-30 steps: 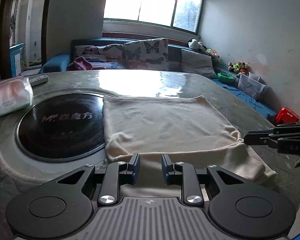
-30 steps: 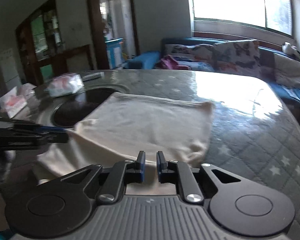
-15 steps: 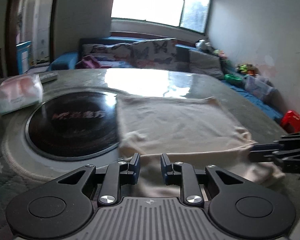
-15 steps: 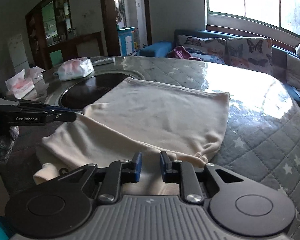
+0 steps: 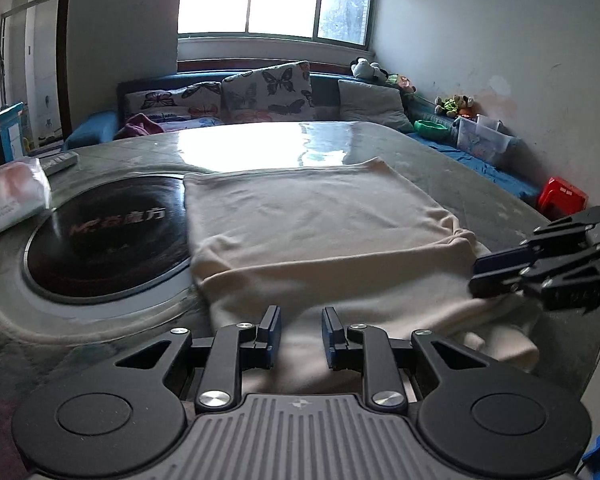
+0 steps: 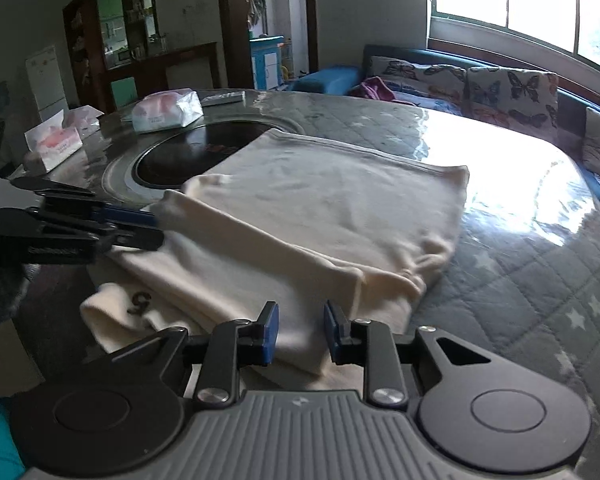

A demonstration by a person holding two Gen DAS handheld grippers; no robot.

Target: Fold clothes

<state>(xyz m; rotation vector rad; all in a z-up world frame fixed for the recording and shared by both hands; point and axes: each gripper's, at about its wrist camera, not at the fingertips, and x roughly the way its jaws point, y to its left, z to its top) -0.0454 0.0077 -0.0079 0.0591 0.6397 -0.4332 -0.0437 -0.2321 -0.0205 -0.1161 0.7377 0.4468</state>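
Note:
A cream garment (image 5: 312,224) lies folded flat on the table, its near part doubled over in a thick band; it also shows in the right wrist view (image 6: 332,216). A loose end with a dark mark (image 6: 138,300) sticks out at the near left there. My left gripper (image 5: 300,334) is open and empty, just above the garment's near edge. My right gripper (image 6: 301,330) is open and empty over the garment's near right part. Each gripper shows side-on in the other's view, the right one (image 5: 478,274) and the left one (image 6: 158,228), at the garment's ends.
A black round hotplate (image 5: 108,232) is set in the table, partly under the garment's left edge. A tissue pack (image 5: 10,200) and a remote (image 5: 60,160) lie at the left. More tissue boxes (image 6: 56,140) stand further left. A sofa with butterfly cushions (image 5: 260,92) lies behind.
Both grippers' jaws have opened wider and drawn back slightly from the garment's near edge. The near part of the garment now lies folded over and settled.

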